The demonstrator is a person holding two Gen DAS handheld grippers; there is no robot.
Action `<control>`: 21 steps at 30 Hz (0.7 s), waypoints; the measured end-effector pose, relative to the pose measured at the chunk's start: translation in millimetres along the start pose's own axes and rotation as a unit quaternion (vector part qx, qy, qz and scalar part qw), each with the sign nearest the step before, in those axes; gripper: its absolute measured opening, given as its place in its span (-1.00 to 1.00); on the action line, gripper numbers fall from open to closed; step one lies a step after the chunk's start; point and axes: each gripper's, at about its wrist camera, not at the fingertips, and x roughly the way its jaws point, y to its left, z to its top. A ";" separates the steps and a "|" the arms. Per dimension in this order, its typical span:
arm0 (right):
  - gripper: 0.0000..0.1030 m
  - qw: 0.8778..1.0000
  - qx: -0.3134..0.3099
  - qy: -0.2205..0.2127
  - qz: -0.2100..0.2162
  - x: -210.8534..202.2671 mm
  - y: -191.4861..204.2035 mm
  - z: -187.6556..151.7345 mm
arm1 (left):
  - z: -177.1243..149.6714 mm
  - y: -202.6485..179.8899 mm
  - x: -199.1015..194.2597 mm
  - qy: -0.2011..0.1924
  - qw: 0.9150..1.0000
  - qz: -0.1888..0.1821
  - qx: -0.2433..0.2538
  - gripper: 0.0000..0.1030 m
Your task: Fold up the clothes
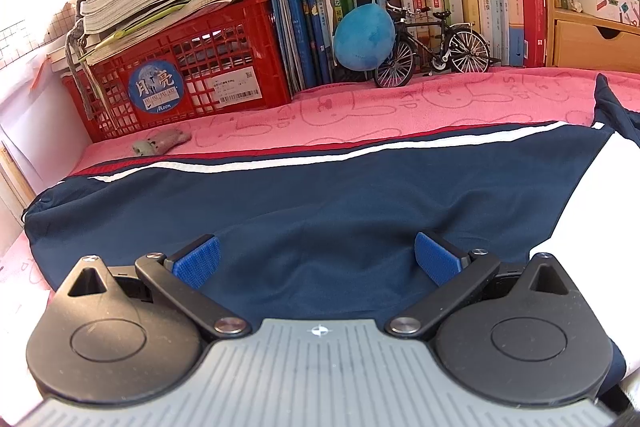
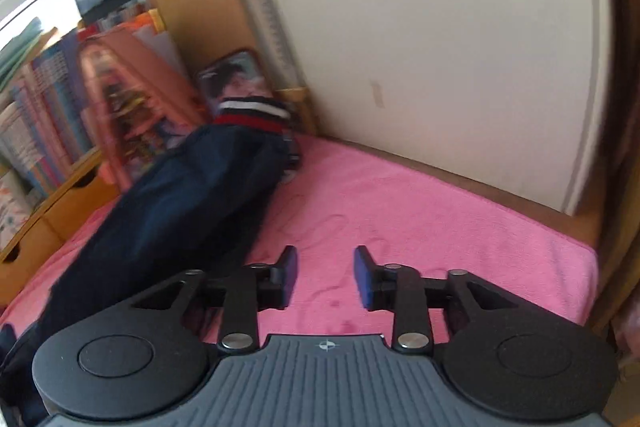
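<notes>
Both grippers are released: the left gripper [image 1: 316, 259] hovers directly over the navy garment [image 1: 320, 195], spread left-to-right across the pink-covered bench [image 1: 400, 107]. The right gripper [image 2: 325, 277] is over bare cover, a sleeve stretching far-left of it.

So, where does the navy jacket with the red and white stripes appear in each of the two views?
Left wrist view: the navy jacket fills the middle, spread wide under the open left gripper.
Right wrist view: the same jacket runs as a long sleeve on the left, with a striped cuff at its far end.
Shared landmark: the pink blanket beneath it.
</notes>
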 end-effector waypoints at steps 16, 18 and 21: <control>-0.81 0.979 0.122 0.156 -0.055 104.1 130.6 35.4 | 0.3 0.2 0.4 0.000 1.000 0.000 -0.001 1.00; -0.82 0.995 0.078 0.053 0.046 57.0 129.5 58.3 | -0.1 0.9 0.3 0.000 1.000 -0.002 -0.004 1.00; -0.83 0.978 0.031 -0.116 0.169 -10.8 99.7 59.8 | -0.3 1.2 0.5 0.001 1.000 -0.003 -0.005 1.00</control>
